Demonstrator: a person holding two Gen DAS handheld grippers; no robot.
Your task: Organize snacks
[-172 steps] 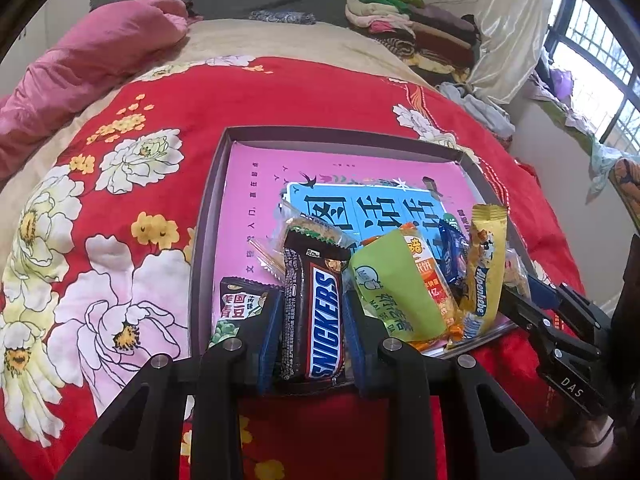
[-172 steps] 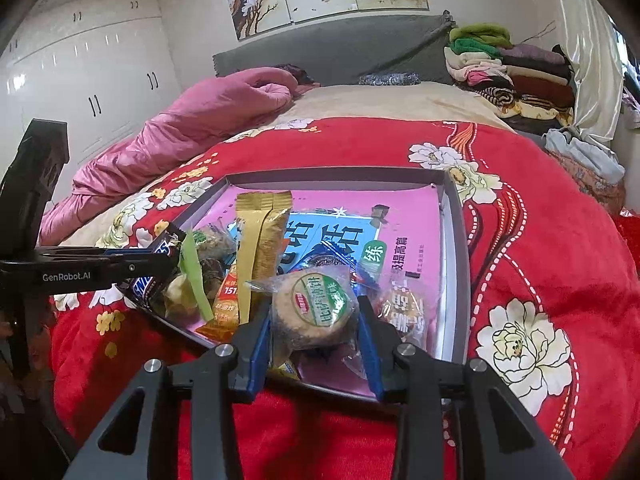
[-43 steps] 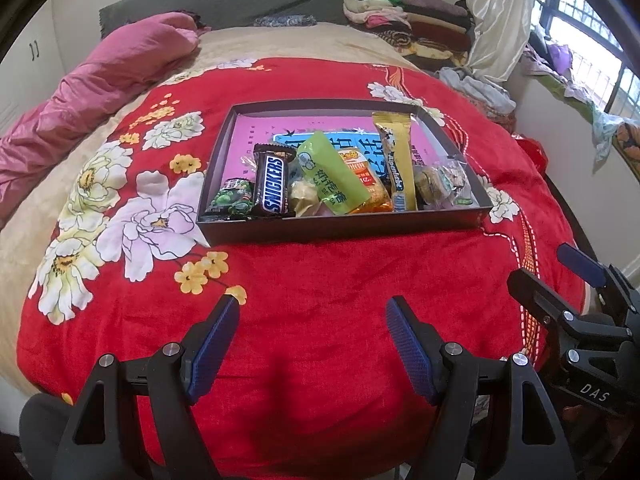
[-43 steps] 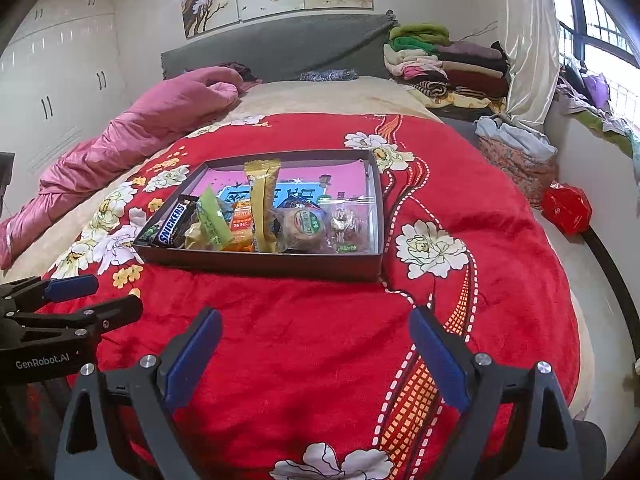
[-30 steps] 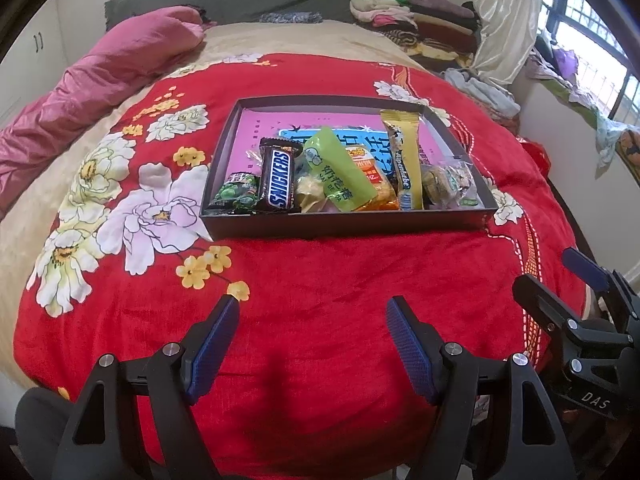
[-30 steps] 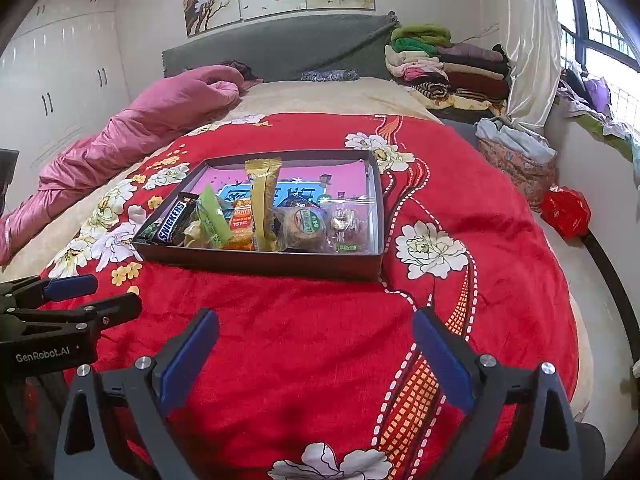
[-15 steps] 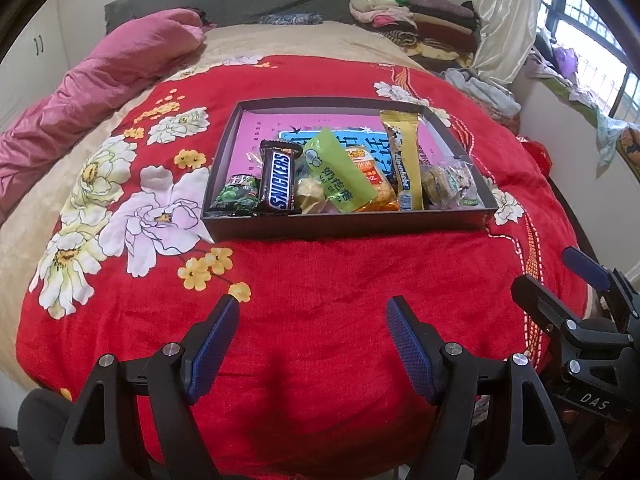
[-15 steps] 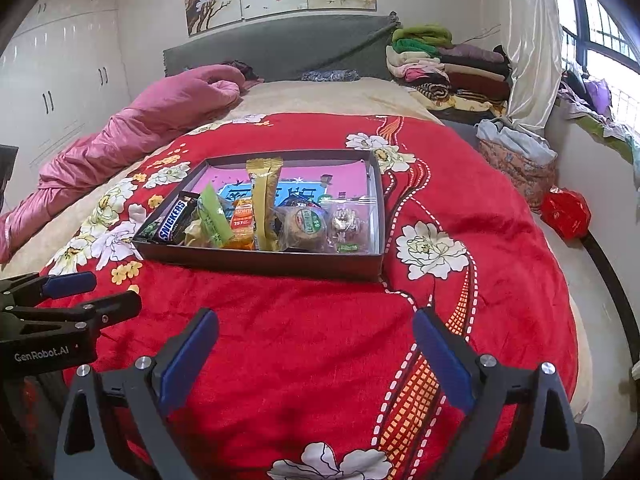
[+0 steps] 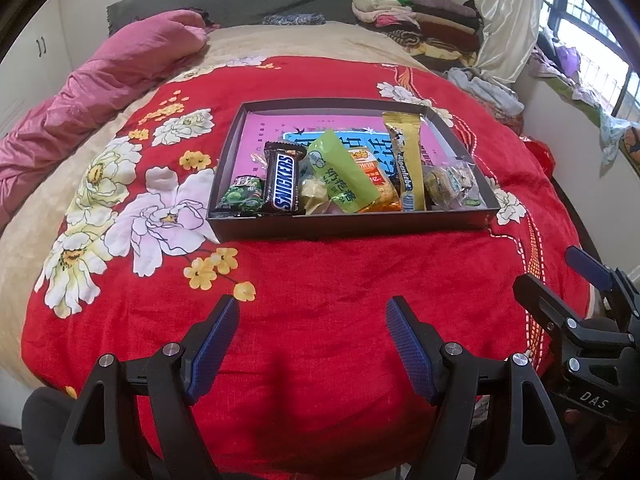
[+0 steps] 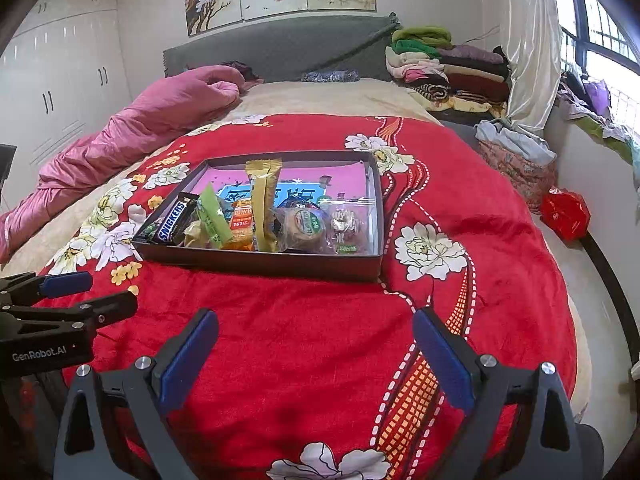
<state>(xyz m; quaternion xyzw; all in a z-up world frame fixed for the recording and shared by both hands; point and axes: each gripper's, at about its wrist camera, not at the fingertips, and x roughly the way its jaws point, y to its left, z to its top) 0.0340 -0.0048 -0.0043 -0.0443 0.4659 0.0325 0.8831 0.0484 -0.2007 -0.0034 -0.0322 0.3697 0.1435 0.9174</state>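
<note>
- Snacks are all together in the dark tray (image 9: 352,227), which lies on the red flowered blanket (image 9: 328,280) over the bed; in both views I see no snack lying loose on the blanket outside it.
- Inside the tray, the packets stand in one row along the near wall. From left to right in the left wrist view: a small green pea packet (image 9: 240,199), the Snickers bar (image 9: 283,181), a pale yellow wrapped piece (image 9: 314,194), a light green pouch (image 9: 343,171), an orange packet (image 9: 374,178) partly under the pouch, a long gold stick pack (image 9: 407,160), and clear-wrapped round cakes (image 9: 448,183) at the right end.
- The far half of the tray shows only its pink and blue printed bottom.
- The left gripper (image 9: 312,330) is held low above the near blanket, well apart from the tray, with its two blue pads wide apart and nothing between them.
- The right gripper (image 10: 315,344) is in the same posture on its own side, its pads also spread wide and holding nothing. Each gripper shows at the edge of the other's view, to the side and not over the tray.
- My judgement: the task looks finished or almost finished, because every visible snack is in the tray and both claws are free and away from it.
- What may be left is only small tidying: the green pouch and the gold stick lean slanted over their neighbours instead of lying flat, and the row is crowded toward the front.
- Whether more snacks wait outside the views, I cannot tell.
</note>
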